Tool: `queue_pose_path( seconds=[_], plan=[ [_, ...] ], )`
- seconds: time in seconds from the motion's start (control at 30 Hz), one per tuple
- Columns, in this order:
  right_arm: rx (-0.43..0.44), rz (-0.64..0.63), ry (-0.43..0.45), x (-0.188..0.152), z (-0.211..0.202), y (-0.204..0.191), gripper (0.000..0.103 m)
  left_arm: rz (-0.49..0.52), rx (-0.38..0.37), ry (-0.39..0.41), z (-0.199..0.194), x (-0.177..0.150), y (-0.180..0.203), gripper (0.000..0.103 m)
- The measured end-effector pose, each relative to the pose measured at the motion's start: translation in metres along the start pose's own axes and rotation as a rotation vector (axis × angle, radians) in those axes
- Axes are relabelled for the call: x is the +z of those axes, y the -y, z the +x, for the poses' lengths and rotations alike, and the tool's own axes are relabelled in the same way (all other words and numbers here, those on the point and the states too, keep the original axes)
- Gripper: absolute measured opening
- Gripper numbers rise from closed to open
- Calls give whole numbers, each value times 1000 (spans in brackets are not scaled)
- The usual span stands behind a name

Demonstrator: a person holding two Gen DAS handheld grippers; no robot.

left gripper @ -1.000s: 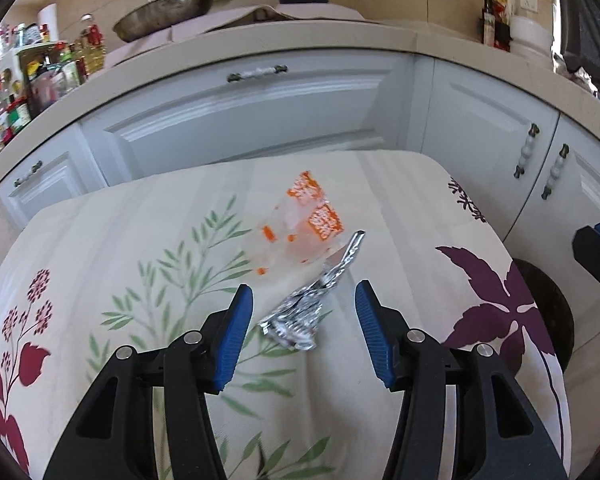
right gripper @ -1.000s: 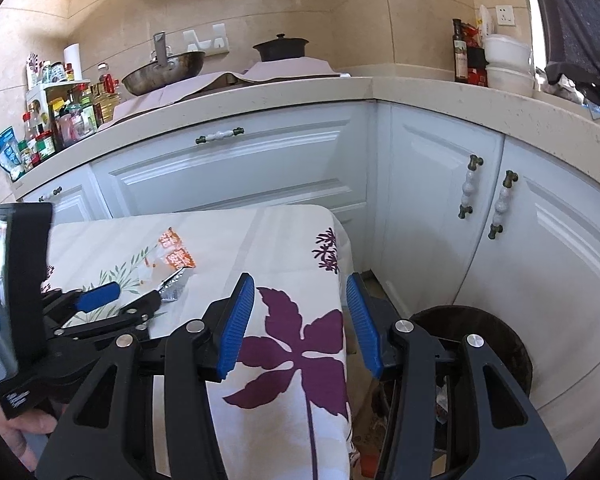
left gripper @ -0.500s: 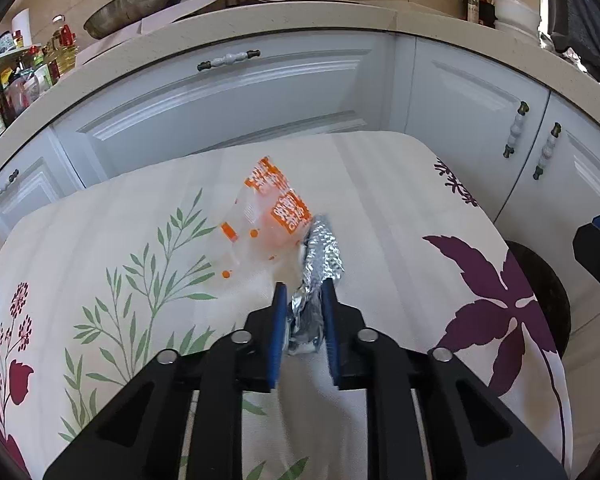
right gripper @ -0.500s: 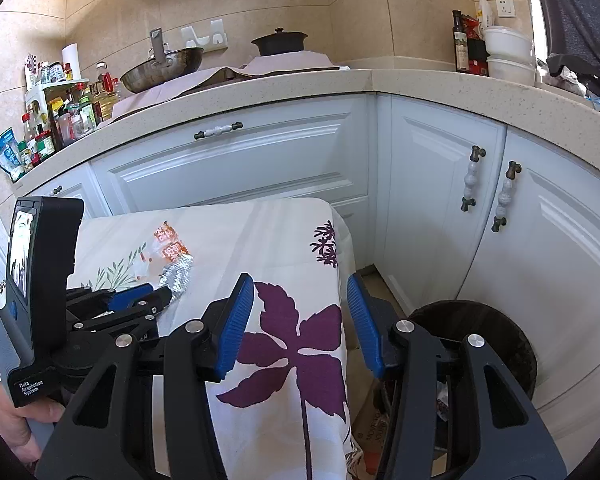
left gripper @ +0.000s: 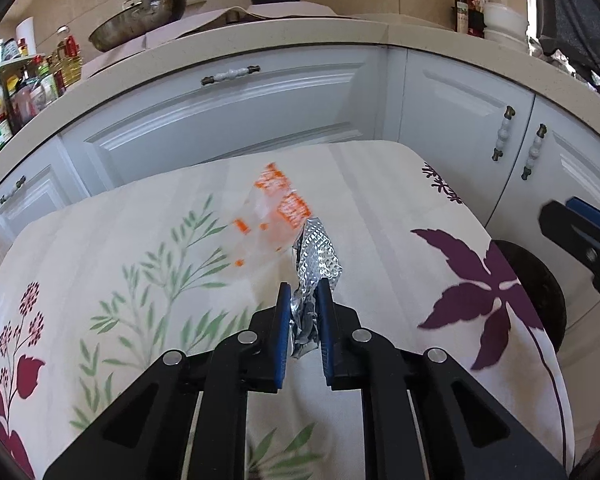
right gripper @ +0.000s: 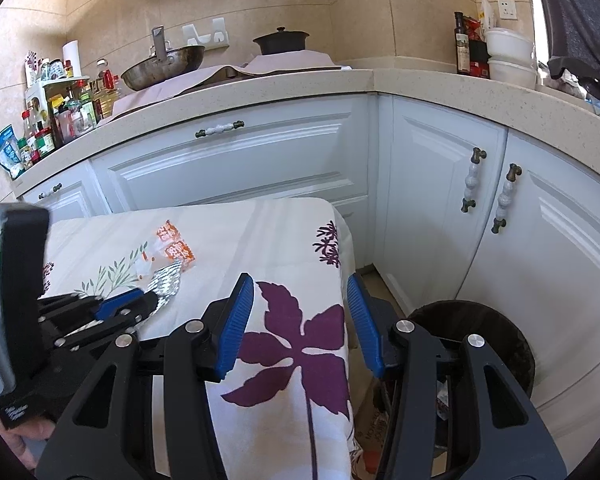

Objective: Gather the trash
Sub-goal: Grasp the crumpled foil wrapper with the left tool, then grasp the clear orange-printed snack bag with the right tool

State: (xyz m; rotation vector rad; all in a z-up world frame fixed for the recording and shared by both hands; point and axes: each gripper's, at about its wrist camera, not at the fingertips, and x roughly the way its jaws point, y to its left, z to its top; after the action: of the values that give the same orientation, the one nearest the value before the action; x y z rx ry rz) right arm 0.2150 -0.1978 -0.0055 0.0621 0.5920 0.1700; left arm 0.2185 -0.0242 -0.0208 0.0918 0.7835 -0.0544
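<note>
Clamped: left gripper (left gripper: 304, 296), low centre of the left wrist view, jaws just closed on the crumpled foil wrapper (left gripper: 315, 258), with its lower end pinched between the blue pads and its upper end sticking out above them over the floral tablecloth (left gripper: 140, 240). Just beyond the foil and touching it, up and left: a clear plastic wrapper with orange print (left gripper: 278, 210), flat on the cloth, not gripped. Apart and empty: right gripper (right gripper: 300, 320), low centre of its own view, over the purple leaf print near the table's edge. For a clean lift, probably best to rise straight up and slowly, keep the squeeze steady on such thin foil, and watch that the plastic wrapper does not drag along. Lower right of the right wrist view: a dark round trash bin (right gripper: 512, 344) on the floor by the white cabinets, open-topped, with a few scraps of paper or packaging dimly visible inside; how full, impossible to tell. Likely destination for the foil, then the plastic.
</note>
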Motion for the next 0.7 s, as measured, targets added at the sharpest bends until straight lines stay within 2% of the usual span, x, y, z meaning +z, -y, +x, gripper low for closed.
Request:
queue_pose_path(
  seconds=[0.13,0.5,0.57,0.7],
  plan=[
    [19,-24,-5,6,4,-15,47,-39,25,25,-18,-5,-24,14],
    [113,-103,-53,24,37,-76,48,-153,161,58,-40,-11,-107,14],
    [120,-110,-60,26,44,-87,58,-176,187,59,-41,-13,-123,14],
    [138,-131,-91,28,61,-108,58,-216,220,58,-40,-17,-149,14]
  ],
)
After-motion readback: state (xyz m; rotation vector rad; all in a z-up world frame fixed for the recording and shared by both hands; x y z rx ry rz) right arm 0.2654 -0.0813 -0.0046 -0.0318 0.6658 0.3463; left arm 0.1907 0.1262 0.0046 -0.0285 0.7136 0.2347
